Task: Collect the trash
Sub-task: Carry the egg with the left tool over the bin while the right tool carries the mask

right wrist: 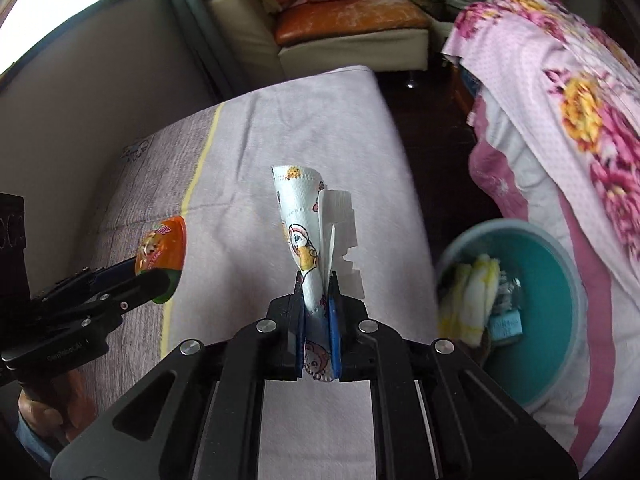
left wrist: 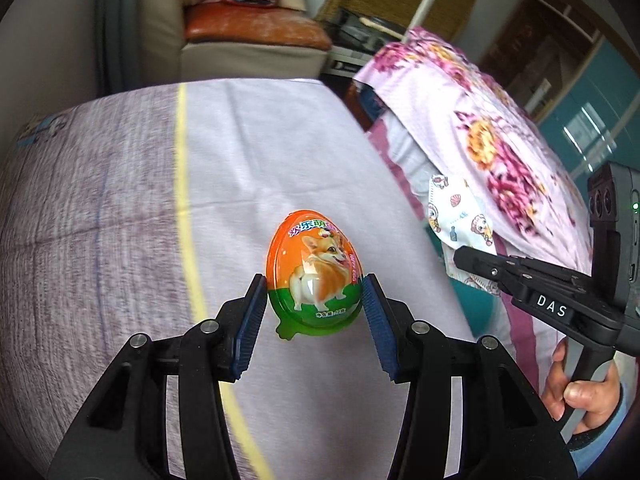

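My left gripper (left wrist: 315,292) is shut on an orange and green plastic egg shell (left wrist: 314,270) with a corgi picture, held above the bed sheet (left wrist: 260,140). It also shows in the right wrist view (right wrist: 162,250), at the left. My right gripper (right wrist: 317,280) is shut on a cartoon-print face mask (right wrist: 304,216) that stands up between the pads. The mask also shows in the left wrist view (left wrist: 456,216), held by the right gripper (left wrist: 464,258). A teal bin (right wrist: 532,304) sits low at the right, with yellow-white wads and scraps inside.
The lilac sheet with a yellow stripe (right wrist: 196,188) covers the bed. A floral pink quilt (right wrist: 580,140) hangs to the right of the bin. A sofa with an orange cushion (right wrist: 348,16) stands at the back, with dark floor between.
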`<state>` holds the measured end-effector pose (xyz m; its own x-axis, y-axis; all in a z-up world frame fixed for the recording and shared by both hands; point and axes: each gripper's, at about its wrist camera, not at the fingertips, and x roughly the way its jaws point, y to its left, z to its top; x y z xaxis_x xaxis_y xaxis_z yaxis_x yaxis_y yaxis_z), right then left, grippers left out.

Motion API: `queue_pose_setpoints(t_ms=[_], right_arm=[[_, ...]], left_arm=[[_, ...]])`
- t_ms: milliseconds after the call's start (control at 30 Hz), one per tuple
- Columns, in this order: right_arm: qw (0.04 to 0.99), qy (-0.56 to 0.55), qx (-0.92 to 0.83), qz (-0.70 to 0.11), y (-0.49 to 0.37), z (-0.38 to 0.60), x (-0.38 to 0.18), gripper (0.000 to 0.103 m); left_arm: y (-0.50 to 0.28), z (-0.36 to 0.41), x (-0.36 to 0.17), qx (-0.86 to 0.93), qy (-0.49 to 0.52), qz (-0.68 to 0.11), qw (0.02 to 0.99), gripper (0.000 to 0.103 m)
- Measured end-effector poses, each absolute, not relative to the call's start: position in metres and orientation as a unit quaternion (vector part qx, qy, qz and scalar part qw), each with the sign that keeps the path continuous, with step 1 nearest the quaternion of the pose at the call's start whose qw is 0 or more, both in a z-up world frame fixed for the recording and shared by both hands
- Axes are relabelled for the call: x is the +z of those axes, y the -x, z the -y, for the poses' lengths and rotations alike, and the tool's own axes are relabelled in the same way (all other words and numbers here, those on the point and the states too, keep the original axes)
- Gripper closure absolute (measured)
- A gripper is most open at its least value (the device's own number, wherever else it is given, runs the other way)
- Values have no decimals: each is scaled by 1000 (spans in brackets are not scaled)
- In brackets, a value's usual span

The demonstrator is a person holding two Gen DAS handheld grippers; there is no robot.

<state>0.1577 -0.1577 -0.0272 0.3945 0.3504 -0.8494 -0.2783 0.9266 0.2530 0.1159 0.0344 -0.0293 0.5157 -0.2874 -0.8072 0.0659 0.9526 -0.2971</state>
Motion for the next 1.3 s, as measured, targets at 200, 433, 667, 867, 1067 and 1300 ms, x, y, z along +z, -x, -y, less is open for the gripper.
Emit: queue_pose_setpoints(t_ms=[200, 433, 667, 867, 1067, 1300], right_arm=[[845, -71, 158, -506, -135, 212, -24, 94], [850, -105, 136, -498, -118, 262, -26, 94], [856, -133, 114, -486, -106, 302, -28, 94], [859, -157, 97, -477, -96, 335, -32, 94], [858, -177, 80, -475, -89, 363, -38, 94], [859, -186, 69, -473, -89, 383, -42, 94]], left_arm=[[-109, 9, -23, -123, 83, -481, 864, 53], [-109, 62, -23, -147, 51, -490, 857, 53], [-110, 111, -26, -172, 14, -496, 851, 53], [-109, 140, -31, -189, -6, -505, 842, 53], [-110, 171, -38, -206, -31, -511, 834, 53], [-114, 197, -44, -218, -52, -517, 826, 53]])
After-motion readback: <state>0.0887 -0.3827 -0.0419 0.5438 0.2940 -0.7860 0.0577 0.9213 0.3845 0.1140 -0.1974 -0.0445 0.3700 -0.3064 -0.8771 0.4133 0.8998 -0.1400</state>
